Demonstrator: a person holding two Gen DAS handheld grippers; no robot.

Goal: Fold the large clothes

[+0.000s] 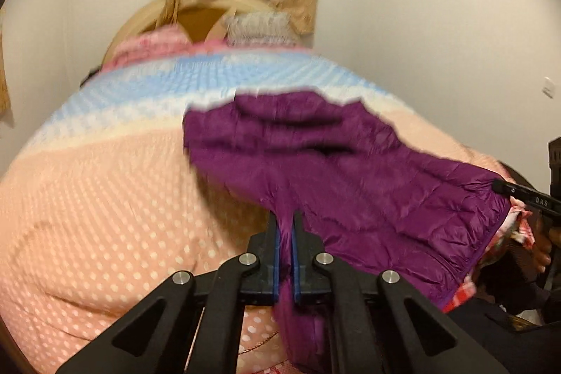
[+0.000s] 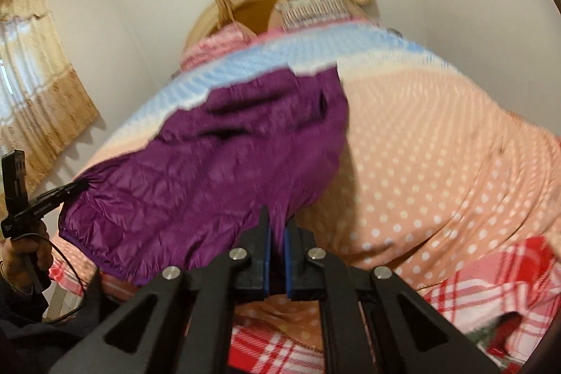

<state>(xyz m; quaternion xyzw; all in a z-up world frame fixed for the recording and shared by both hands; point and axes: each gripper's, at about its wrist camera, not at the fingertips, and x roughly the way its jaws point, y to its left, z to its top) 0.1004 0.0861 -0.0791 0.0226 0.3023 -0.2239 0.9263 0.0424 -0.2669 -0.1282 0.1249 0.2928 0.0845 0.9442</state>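
1. The bed's quilt (image 1: 105, 198), peach with white dots and blue and cream bands, spreads under everything.
2. The purple quilted jacket (image 1: 350, 184) hangs lifted above it, crinkled and shiny.
3. My left gripper (image 1: 284, 226) and right gripper (image 2: 277, 226) each pinch its near edge.

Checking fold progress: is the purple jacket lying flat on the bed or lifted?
Partly lifted: both grippers, left and right, pinch the purple jacket near edge; its far end rests on the bed.
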